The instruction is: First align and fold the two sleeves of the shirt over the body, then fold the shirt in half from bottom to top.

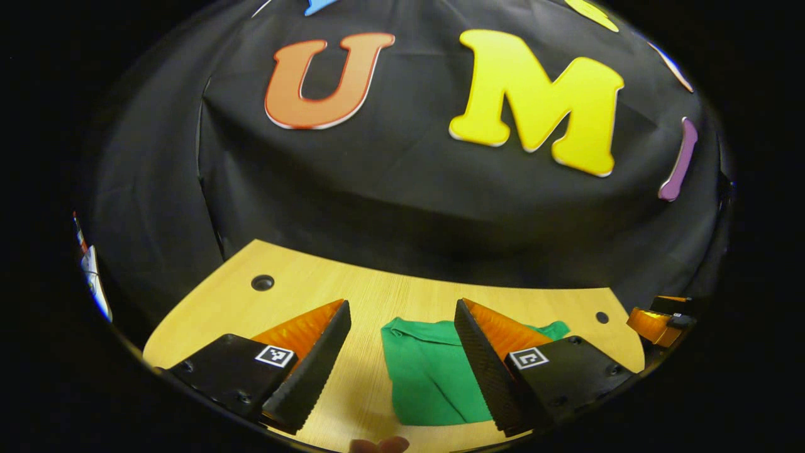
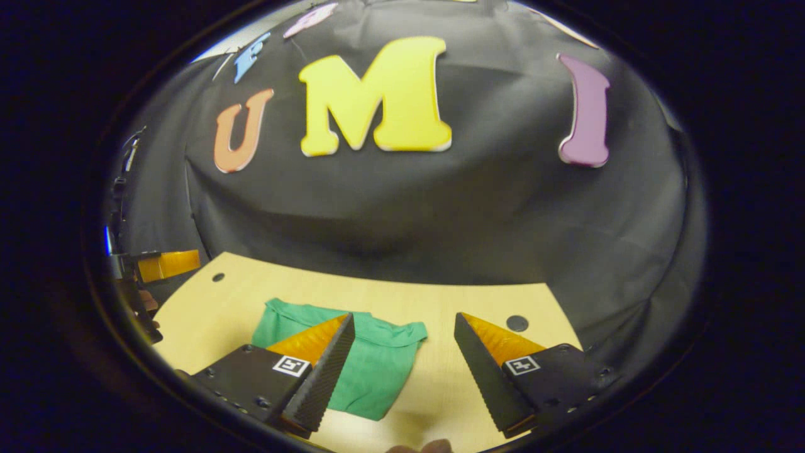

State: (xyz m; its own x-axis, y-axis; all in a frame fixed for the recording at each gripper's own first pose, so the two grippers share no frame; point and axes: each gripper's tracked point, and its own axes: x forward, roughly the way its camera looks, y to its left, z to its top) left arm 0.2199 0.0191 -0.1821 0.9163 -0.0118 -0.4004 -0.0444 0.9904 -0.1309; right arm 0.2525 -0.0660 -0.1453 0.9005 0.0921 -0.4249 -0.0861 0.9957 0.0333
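Green shirt (image 1: 434,371) lies bunched on the wooden table (image 1: 302,286), looks folded up already, though the fisheye makes that hard to judge. Left gripper (image 1: 402,371) hangs wide open above it, holding nothing. Right gripper (image 2: 402,371) is spread wide too, empty, with the shirt at about 10 o'clock from it.

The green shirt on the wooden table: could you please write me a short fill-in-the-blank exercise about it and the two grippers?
1. The folded cloth shirt lying on the light wooden table is ____ in colour.
2. The left gripper has its fingers ____, with nothing between them.
3. The right gripper holds ____.
4. In the right gripper view, the shirt lies toward the ____ side of the table.

Missing words: green; open; nothing; left
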